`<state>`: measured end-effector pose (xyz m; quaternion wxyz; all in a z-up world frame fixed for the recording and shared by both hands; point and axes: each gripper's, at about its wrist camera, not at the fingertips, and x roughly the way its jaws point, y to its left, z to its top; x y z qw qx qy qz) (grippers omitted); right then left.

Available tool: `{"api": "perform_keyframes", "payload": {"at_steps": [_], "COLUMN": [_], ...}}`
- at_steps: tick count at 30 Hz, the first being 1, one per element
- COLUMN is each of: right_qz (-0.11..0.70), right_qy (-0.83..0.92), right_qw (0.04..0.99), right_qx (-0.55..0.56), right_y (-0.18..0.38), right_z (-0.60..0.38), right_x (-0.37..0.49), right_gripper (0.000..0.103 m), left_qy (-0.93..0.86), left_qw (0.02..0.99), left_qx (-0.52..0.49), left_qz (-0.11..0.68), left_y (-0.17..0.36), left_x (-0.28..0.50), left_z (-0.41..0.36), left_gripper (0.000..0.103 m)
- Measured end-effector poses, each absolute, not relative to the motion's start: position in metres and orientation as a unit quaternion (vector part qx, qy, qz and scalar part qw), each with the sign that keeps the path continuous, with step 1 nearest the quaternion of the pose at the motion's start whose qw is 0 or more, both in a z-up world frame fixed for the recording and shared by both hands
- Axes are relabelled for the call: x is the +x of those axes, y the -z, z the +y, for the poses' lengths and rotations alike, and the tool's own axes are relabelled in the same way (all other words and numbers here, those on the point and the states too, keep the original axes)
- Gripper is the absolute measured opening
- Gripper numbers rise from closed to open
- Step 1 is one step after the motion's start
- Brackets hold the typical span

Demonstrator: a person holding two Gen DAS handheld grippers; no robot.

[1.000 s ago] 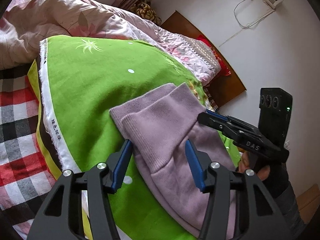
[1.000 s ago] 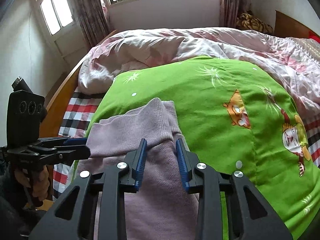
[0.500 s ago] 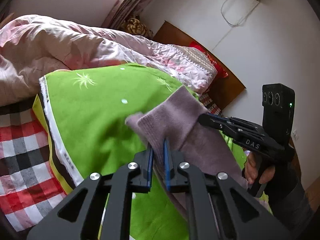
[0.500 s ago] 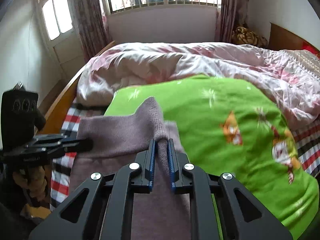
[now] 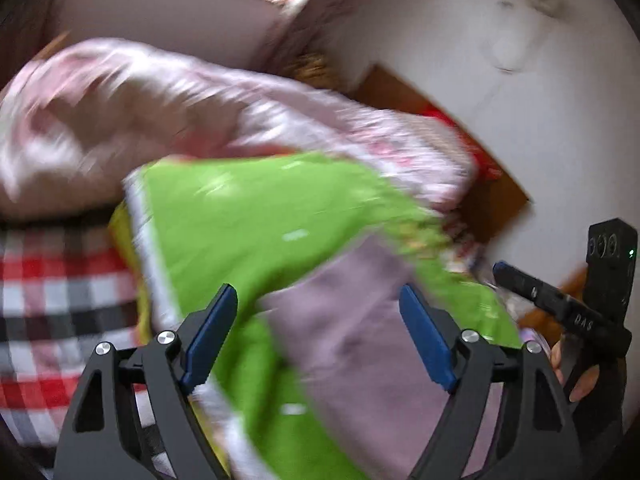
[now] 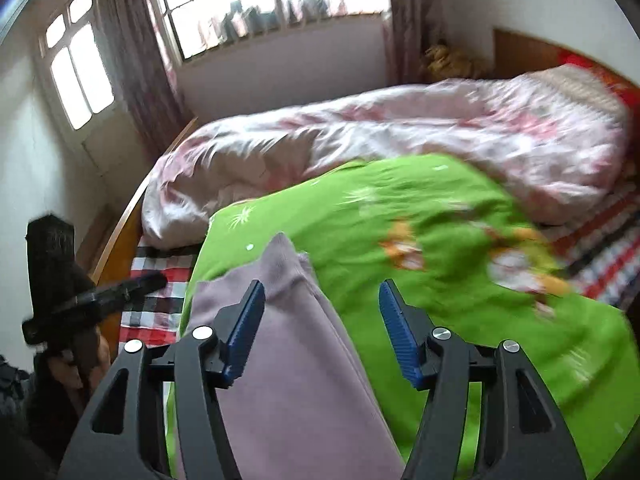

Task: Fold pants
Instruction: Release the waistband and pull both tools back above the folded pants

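Lying lower centre on green blanket, pants looked partly folded; left tool and right tool gaped wide, empty; further folds likely remained.

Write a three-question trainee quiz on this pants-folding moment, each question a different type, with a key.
1. True or false: the left gripper is clamped on the mauve pants.
2. Multiple choice: the pants lie on a) the red checked sheet, b) the green blanket, c) the pink quilt.
3. Fill in: the right gripper has its jaws ____.

Key: 1 false, both its fingers stand wide apart with nothing pinched; 2 b; 3 open.
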<state>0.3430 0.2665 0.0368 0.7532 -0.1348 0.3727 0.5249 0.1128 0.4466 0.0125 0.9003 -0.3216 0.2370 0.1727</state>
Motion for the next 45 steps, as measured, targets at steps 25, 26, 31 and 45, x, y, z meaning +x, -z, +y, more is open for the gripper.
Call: {"api": "perform_keyframes", "payload": {"at_steps": [25,26,31,45], "right_qz": [0.39,0.4,0.416,0.493], "right_qy": [-0.236,-0.194,-0.08,-0.101], "right_qw": [0.885,0.893,0.906,0.864], "right_qx": [-0.09,-0.074,-0.019,0.001], "right_y": [-0.018,-0.016,-0.015,0.046], "right_z": [-0.086,-0.119,-0.229,-0.38], "right_x": [0.15,0.154,0.144,0.106], "right_gripper": [0.086,0.086,0.086,0.084], "left_qy": [0.062,0.111,0.286,0.288], "left_qw": [0.93,0.924,0.878,0.85], "left_qx": [-0.084,-0.072,-0.002,0.035], "left_qz": [0.353,0.36,0.383,0.44], "left_y": [-0.055,-0.056,-0.039,0.053], "left_x": [0.215,0.22,0.246,0.291], "left_z": [0.18,0.147,-0.015,-0.131], "left_gripper": [0.101,0.101,0.101,0.101]}}
